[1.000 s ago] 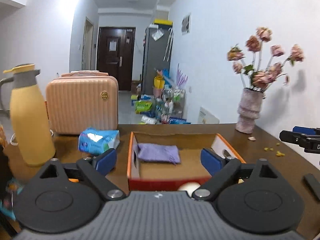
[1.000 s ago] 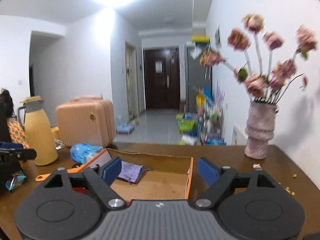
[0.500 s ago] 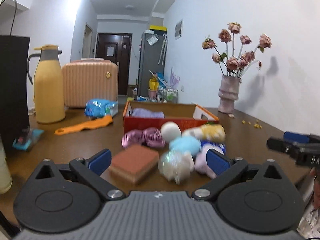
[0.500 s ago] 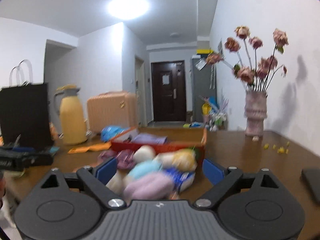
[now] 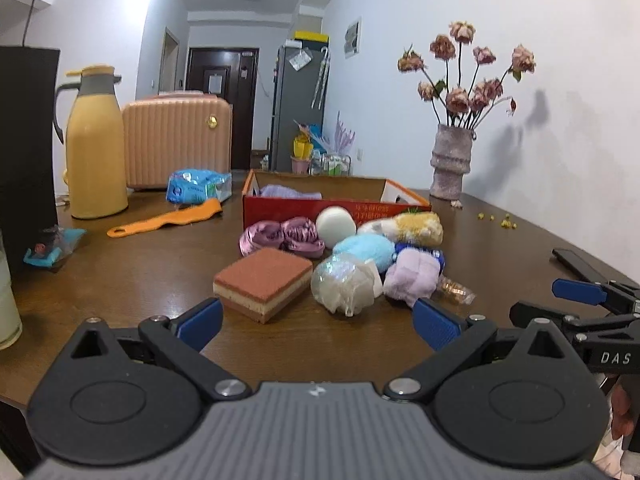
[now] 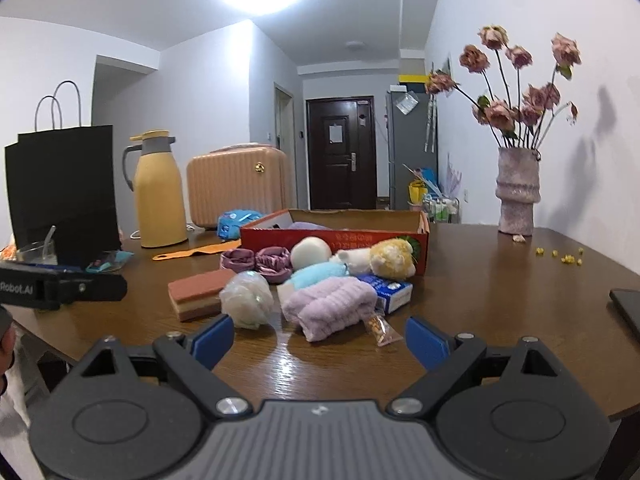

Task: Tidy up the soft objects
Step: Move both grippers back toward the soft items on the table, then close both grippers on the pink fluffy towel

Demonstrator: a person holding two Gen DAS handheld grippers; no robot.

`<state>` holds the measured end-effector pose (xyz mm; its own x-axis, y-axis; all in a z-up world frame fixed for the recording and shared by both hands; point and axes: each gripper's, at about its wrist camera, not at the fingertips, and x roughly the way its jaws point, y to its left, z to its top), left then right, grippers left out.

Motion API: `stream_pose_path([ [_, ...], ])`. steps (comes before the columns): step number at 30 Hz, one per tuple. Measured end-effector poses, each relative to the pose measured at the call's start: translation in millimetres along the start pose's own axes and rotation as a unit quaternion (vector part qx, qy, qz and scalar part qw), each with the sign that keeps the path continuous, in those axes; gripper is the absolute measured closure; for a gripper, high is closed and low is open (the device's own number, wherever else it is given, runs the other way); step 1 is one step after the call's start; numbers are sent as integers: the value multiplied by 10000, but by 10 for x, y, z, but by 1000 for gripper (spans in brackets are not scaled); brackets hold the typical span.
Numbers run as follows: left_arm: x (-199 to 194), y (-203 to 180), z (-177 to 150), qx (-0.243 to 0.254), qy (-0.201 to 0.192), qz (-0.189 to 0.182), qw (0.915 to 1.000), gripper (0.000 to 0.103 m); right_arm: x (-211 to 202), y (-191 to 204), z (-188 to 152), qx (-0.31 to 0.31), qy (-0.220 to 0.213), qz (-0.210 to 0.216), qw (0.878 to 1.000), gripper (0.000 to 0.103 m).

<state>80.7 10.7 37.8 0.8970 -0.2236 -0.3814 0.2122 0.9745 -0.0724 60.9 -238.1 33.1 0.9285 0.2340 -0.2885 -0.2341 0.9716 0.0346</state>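
Left wrist view: left gripper (image 5: 316, 322) has its jaws spread wide, nothing between the blue pads, hovering over the near edge of the wooden table (image 5: 152, 276). Directly ahead is the soft-object pile: layered brown sponge (image 5: 264, 280) nearest, clear-wrapped white bundle (image 5: 344, 284) just to its right, lilac towel (image 5: 412, 278) beside that. Behind them sit a blue plush (image 5: 364, 251), a purple scrunchie (image 5: 282, 236), a white ball (image 5: 335, 222) and a yellow-white plush toy (image 5: 408, 229), all packed against the front wall of the red cardboard box (image 5: 320, 208). A lilac cloth (image 5: 288, 192) is already inside the box. So the pile itself sits between the gripper and the box. Off to the left: orange comb (image 5: 164, 220), blue tissue pack (image 5: 198, 186), yellow thermos (image 5: 96, 168), pink suitcase (image 5: 176, 144), black paper bag (image 5: 26, 152). Vase of dried roses (image 5: 450, 160) far right. The right gripper (image 5: 576, 300) shows at the right edge — can't tell its opening from here.

Right wrist view: right gripper (image 6: 320, 340) also wide open and empty. Lilac towel (image 6: 328, 304) and wrapped bundle (image 6: 248, 298) are closest, with a small snack packet (image 6: 382, 328) touching the towel's right end and a blue-white carton (image 6: 390, 290) behind it. The sponge (image 6: 198, 292) lies left, box (image 6: 340, 236) behind the pile. The left gripper (image 6: 60, 286) pokes in from the left edge. A dark phone (image 6: 628, 308) lies at the right edge.
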Motion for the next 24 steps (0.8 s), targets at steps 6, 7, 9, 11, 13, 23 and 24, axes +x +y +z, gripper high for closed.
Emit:
stream_pose_path([
  [6,371,-33,-64,32,476,-93,9988,0,264,-182,-82,279,259,-32,9993,15],
  [7,429,-60,-60,64,533,-155,9984,0,309,-210,-84,312,275,-38,9991,17],
  [9,569,-135,-33,105,646,-313,9974,1,419,-282,-67,366,318,-19,9988,21],
  [11,717,-219,18,-12,748,-603,9954,5,552,-354,-3,379,358,-5,9986,25],
  [13,873,-302,72,-196,839,-896,9922,14,712,-436,104,377,342,108,9986,28],
  [23,1820,-444,251,-1194,1501,-1297,9728,51,1878,-769,472,462,864,796,9920,47],
  [24,1866,-427,243,-1256,1520,-1291,9718,58,1954,-783,456,494,961,825,9907,52],
])
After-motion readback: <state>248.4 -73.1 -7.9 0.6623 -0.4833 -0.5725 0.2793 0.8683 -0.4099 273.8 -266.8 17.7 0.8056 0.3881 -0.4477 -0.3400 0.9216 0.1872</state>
